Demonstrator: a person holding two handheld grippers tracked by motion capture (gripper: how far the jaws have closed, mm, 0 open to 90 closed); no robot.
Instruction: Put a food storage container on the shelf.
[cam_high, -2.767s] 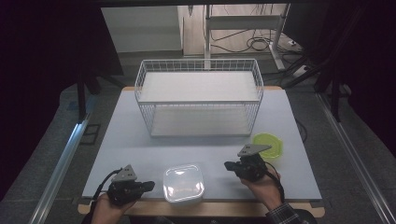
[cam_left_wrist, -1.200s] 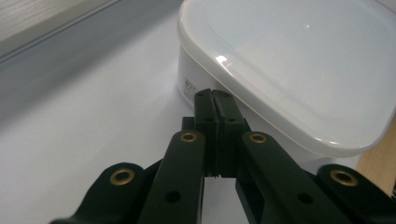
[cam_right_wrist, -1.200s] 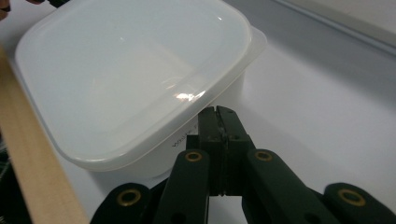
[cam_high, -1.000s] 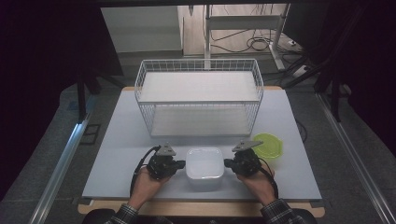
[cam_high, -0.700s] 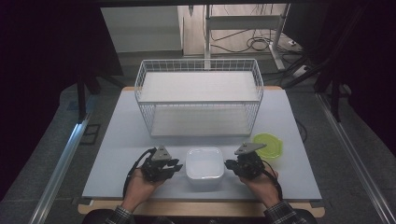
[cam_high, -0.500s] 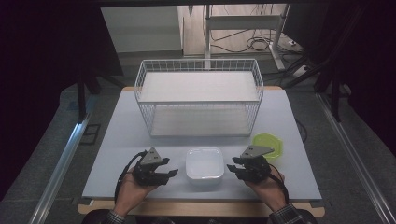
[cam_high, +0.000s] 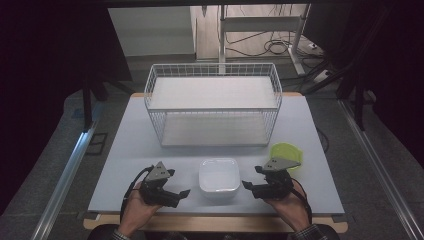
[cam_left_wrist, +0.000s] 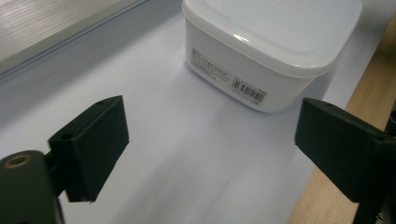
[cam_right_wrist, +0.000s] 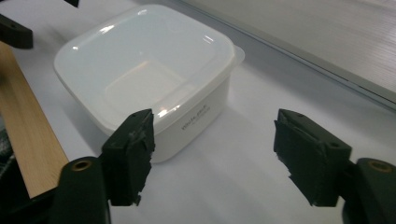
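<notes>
Both hand-held grippers, left (cam_high: 183, 192) and right (cam_high: 246, 185), backed off the white container (cam_high: 219, 176), jaws just opened, empty

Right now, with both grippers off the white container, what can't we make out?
- White container: whether anything is inside; the lid is milky in the right gripper view.
- Label print on its side: too small to read, left gripper view.
- Green item: partly hidden behind the right hand-held gripper in the high view; can't tell what it is.
- Wire basket: cut off by the edge in both gripper views.

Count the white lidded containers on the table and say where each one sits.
1. The white container sits near the table's front edge, between the left tool and the right tool, ahead of the wire basket. Nothing seems hidden.
</notes>
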